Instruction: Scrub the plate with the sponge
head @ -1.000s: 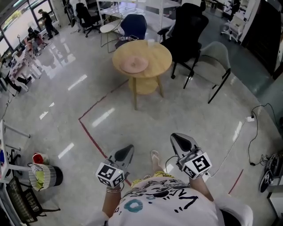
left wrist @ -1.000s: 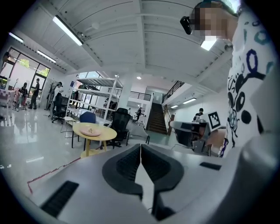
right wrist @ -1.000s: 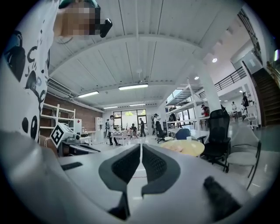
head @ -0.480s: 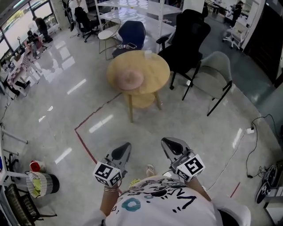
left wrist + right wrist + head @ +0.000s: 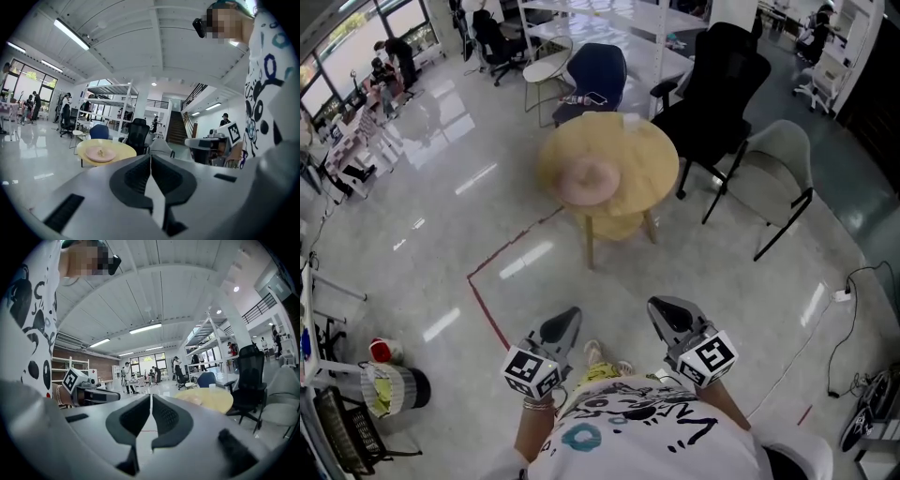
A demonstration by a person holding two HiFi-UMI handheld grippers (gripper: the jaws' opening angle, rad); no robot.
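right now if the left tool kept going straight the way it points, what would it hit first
Nothing close. The left tool has only open floor ahead; far along that line stands the round table with the plate, or the black chair just right of it. Depth is hard to judge.

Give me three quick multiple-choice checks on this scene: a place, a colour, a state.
1. Where is the plate? A) on the round table B) on the floor C) on the grey chair
2. What colour is the plate? A) blue B) pink C) black
3. How do the left gripper and the right gripper stand? A) both open B) both shut, empty C) one open, one shut
Key: 1 A, it lies on the tabletop; 2 B, it reads pink in the head view; 3 B, each gripper view shows jaws together, nothing between.
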